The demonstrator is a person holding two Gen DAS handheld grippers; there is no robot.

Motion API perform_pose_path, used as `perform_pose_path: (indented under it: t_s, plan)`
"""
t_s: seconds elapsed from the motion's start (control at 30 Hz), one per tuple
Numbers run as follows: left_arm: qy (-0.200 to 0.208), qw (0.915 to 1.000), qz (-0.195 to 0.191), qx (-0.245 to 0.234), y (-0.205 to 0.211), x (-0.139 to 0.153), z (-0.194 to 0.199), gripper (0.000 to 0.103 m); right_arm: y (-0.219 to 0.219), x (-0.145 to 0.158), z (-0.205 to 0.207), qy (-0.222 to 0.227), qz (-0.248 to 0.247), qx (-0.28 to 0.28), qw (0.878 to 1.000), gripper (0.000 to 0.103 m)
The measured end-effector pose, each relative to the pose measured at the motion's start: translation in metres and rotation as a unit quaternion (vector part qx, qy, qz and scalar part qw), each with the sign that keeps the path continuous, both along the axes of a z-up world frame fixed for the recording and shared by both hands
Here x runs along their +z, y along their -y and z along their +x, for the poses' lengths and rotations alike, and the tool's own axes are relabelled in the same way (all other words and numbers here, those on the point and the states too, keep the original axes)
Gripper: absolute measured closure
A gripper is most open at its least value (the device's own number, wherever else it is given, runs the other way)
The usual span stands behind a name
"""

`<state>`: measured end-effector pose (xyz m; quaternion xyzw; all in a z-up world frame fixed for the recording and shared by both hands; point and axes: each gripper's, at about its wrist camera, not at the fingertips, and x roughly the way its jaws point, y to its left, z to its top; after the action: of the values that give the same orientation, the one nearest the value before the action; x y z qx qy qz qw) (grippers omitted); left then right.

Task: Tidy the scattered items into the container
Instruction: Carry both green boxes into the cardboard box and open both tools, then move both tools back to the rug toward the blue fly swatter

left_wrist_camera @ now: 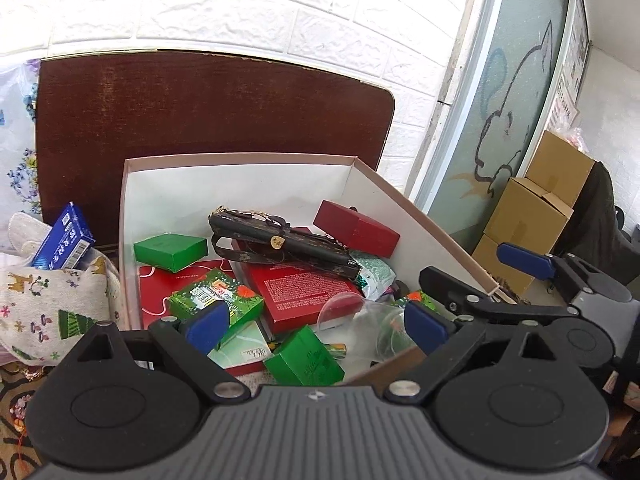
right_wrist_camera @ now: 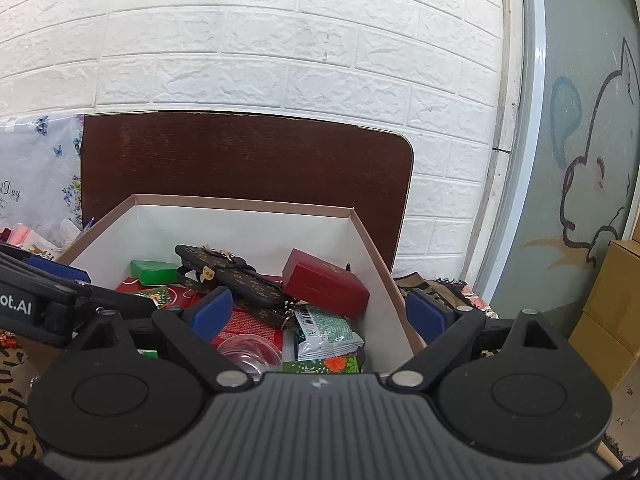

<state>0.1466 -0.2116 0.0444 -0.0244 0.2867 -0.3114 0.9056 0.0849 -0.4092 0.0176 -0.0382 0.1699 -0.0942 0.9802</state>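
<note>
A white-lined cardboard box (left_wrist_camera: 240, 188) holds several items: green boxes (left_wrist_camera: 170, 252), red boxes (left_wrist_camera: 356, 228), a brown patterned pouch (left_wrist_camera: 280, 244), a green-white sachet (left_wrist_camera: 374, 274) and a clear plastic piece (left_wrist_camera: 360, 316). My left gripper (left_wrist_camera: 316, 328) is open and empty above the box's near side. My right gripper (right_wrist_camera: 318, 314) is open and empty over the box's (right_wrist_camera: 248, 228) right half. The right gripper also shows in the left wrist view (left_wrist_camera: 472, 276), over the box's right wall. The pouch (right_wrist_camera: 240, 280) and a red box (right_wrist_camera: 326, 282) show in the right wrist view.
A dark wooden board (left_wrist_camera: 208, 108) leans on the white brick wall behind the box. A blue carton (left_wrist_camera: 64, 240) sits in a printed cloth bag (left_wrist_camera: 52, 312) to the left. Brown cardboard boxes (left_wrist_camera: 532, 208) stack at the right by a glass door (left_wrist_camera: 508, 92).
</note>
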Motion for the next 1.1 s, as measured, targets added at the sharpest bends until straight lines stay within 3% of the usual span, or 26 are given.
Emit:
perform_pose_path:
  t_s: [0.23, 0.33, 0.4, 0.57, 0.67, 0.9, 1.1]
  plan:
    - [-0.014, 0.9997, -0.006, 0.017, -0.034, -0.007, -0.026, 0.006, -0.025, 0.001, -0.017, -0.009, -0.002, 0.021, 1.0, 0.011]
    - [0.037, 0.9992, -0.01, 0.008, -0.057, -0.011, -0.054, 0.019, -0.044, -0.004, -0.027, -0.016, -0.003, 0.043, 0.999, 0.011]
    - [0.044, 0.998, 0.021, 0.038, -0.069, -0.012, -0.07, 0.007, -0.056, -0.007, -0.034, -0.02, 0.008, 0.06, 0.998, 0.011]
    - [0.022, 0.9981, -0.005, 0.057, -0.114, -0.024, -0.098, 0.007, -0.095, -0.016, -0.047, -0.03, 0.013, 0.093, 0.995, 0.011]
    - [0.014, 0.9964, 0.0, 0.084, -0.139, -0.036, -0.112, 0.007, -0.121, -0.021, -0.054, -0.038, 0.016, 0.121, 0.992, 0.01]
    - [-0.044, 0.9847, -0.018, 0.168, -0.203, -0.071, -0.129, 0.007, -0.179, -0.048, -0.061, -0.083, 0.02, 0.19, 0.978, 0.01]
    - [-0.047, 0.9717, -0.02, 0.231, -0.245, -0.079, -0.129, 0.007, -0.211, -0.065, -0.06, -0.114, 0.03, 0.228, 0.966, 0.011]
